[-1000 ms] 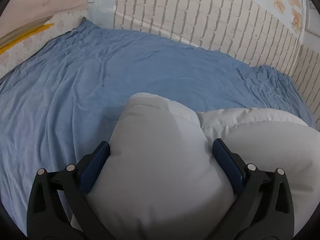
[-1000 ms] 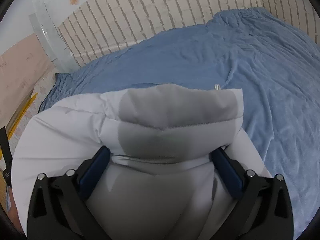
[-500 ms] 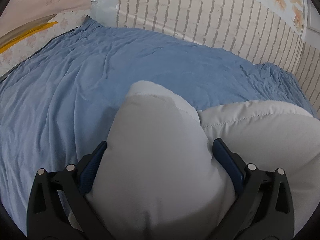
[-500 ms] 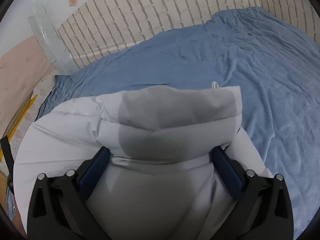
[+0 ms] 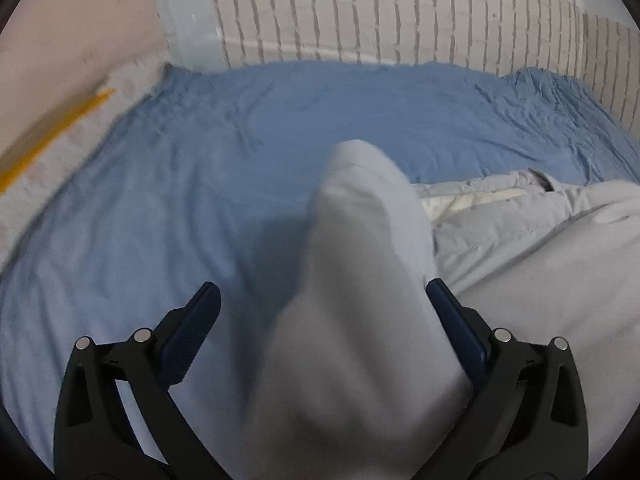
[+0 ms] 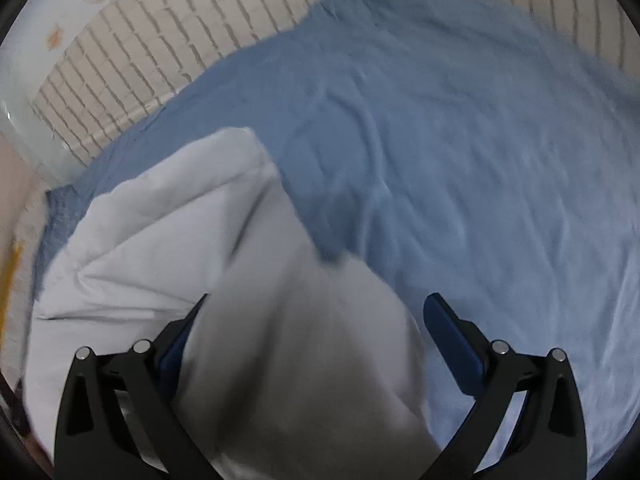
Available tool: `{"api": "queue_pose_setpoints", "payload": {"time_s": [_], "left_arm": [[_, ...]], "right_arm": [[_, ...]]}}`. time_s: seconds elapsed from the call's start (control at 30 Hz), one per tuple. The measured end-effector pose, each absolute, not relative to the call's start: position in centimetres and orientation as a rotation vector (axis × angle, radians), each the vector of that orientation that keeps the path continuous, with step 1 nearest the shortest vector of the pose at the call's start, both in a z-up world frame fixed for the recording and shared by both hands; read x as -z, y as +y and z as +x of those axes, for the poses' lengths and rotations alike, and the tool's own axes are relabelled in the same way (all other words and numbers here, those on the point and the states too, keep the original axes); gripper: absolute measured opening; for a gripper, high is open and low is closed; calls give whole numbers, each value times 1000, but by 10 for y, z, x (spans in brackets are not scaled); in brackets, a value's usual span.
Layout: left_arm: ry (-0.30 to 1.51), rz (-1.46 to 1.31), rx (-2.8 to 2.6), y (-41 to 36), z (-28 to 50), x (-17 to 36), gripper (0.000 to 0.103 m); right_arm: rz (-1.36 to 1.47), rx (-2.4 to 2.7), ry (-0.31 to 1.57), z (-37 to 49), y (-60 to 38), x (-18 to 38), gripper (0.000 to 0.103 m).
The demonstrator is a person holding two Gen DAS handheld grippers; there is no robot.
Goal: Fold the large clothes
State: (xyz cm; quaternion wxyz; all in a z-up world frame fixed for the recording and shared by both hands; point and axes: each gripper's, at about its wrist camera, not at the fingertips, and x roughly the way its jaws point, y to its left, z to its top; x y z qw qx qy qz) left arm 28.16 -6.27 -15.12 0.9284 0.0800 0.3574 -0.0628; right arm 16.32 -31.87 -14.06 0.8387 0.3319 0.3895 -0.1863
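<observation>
A pale grey padded jacket (image 5: 520,248) lies on the blue bedsheet (image 5: 200,200). In the left wrist view a puffy fold of it (image 5: 360,280) rises between the fingers of my left gripper (image 5: 320,304). That gripper is open: the fold rests against the right pad (image 5: 452,320), while the left pad (image 5: 196,328) stands clear over the sheet. In the right wrist view the jacket (image 6: 160,248) spreads to the left, and a blurred fold (image 6: 304,340) sits between the wide-apart fingers of my right gripper (image 6: 316,308). Its right pad (image 6: 448,328) touches nothing.
A white brick-pattern wall (image 5: 380,12) runs along the far side of the bed. A clear plastic strip (image 5: 184,20) stands in the corner. A pink panel (image 5: 68,52) and a yellow-striped edge (image 5: 52,136) border the bed on the left. Bare sheet (image 6: 480,160) spreads to the right.
Both views have swung and blurred. The jacket fold no longer fills either jaw: it has narrowed toward the right pad in the left view and slid left in the right view.
</observation>
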Motion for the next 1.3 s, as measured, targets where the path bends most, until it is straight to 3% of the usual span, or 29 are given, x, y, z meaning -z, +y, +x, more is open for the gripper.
{"api": "queue_pose_setpoints", "payload": {"time_s": [0.3,0.43,0.53,0.77,1.03,1.3], "left_arm": [[709,-87,154,44,170,100,100],[713,-203,103,85,140,98,100],[712,-291,80,105,127,97,100],[736,-140,137,74,122,102,100],[825,114,242,-1,114,141,100],[867,25,204,5,140,154,100]], "right_arm": [[455,321,704,75,-285,55,101],[311,327,737,35,-278,52,101],[359,365,779,9,-295,63,101],[635,374,754,-13,-333,80,101],[464,243,873,11,-294,102,101],[405,248,922,27,-294,116,101]]}}
